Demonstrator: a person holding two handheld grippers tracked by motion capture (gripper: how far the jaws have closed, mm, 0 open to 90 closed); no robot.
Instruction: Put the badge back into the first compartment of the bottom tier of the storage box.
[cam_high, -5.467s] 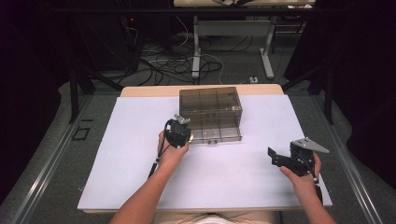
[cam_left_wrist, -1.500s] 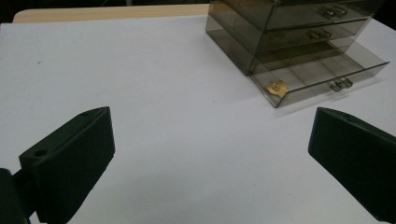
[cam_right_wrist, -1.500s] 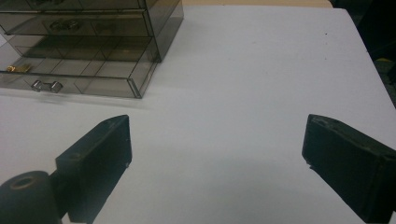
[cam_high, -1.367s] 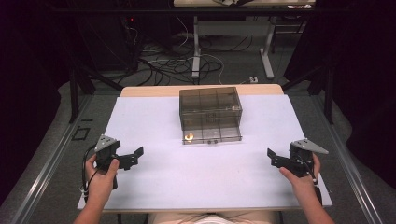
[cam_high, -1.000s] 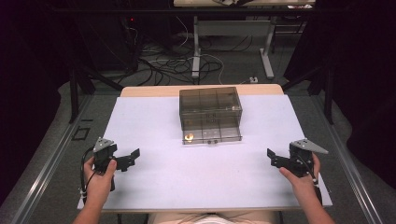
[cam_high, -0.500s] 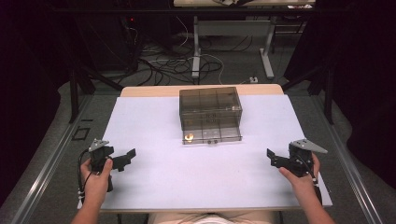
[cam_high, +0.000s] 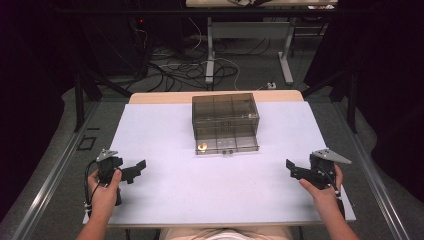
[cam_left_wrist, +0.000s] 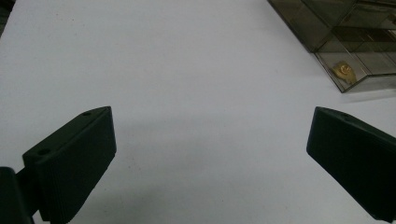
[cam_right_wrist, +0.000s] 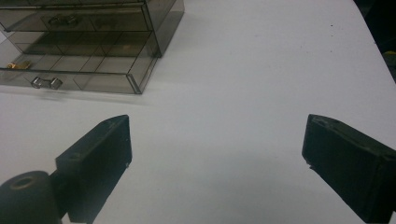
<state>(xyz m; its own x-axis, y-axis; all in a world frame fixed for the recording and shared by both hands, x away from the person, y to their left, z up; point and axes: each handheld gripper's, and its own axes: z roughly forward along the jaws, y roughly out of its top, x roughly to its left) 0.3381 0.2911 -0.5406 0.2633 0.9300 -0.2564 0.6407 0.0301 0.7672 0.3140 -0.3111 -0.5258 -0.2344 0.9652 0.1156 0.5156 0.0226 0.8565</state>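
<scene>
Gold piece (cam_high: 202, 147): we see it in the drawer's left front compartment, too small to identify.
Drawer box (cam_left_wrist: 345, 37): cut off by the top and right edges in our left gripper view.
Drawer knob (cam_right_wrist: 46, 83): we cannot make out its shape through the blur.
Left gripper (cam_left_wrist: 210, 154): both jaws are clipped by the bottom edge.
Floor cables (cam_high: 185, 60): we lose them in the dark.

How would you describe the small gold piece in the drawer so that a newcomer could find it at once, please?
On the white table stands a smoky clear drawer box with its bottom drawer pulled out toward the person. The gold piece lies in that drawer's left compartment, the one shiny yellow thing among bare grey sections.
</scene>
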